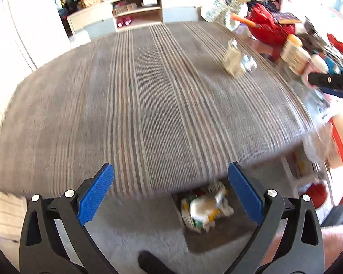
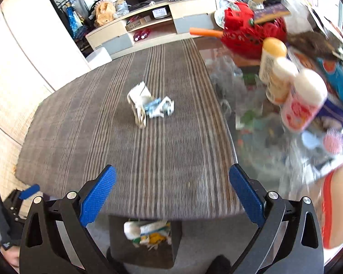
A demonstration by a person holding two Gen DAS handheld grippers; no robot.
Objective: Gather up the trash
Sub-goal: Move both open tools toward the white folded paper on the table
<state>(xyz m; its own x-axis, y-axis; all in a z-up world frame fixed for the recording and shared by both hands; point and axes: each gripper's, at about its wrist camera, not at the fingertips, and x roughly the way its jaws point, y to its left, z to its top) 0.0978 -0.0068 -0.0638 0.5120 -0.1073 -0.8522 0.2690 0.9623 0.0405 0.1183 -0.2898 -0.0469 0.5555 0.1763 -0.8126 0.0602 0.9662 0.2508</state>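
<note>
Nearest the lens: blue-padded fingers of the right gripper (image 2: 172, 183), spread wide with nothing between them. The left gripper (image 1: 171, 181) is spread just as wide, also empty.

Below both, on the pale carpet just off the near table edge, a dark open bin (image 2: 144, 239) with crumpled white, green and yellow wrappers inside. From the left wrist view the same bin (image 1: 205, 207) sits under the right-hand finger.

Surface: a table covered by a brown striped cloth (image 2: 135, 150), stripes running away from the viewer. To its right the bare glass top (image 2: 251, 123) shows, reflective. On the cloth, mid-table, one crumpled scrap of trash (image 2: 148, 106), white and blue paper, well apart from both grippers; in the left view it (image 1: 236, 60) lies far right, blurred.

Right edge clutter: a red basket (image 2: 247, 34) with an orange stick poking out, and three white-capped bottles (image 2: 283, 86) standing close together.

Room: a low TV cabinet (image 2: 148, 25) beyond the table, a coat rack at far left.

Pose: both grippers held low at the near table edge, pointing across it. The left gripper shows at the lower left of the right view.
</note>
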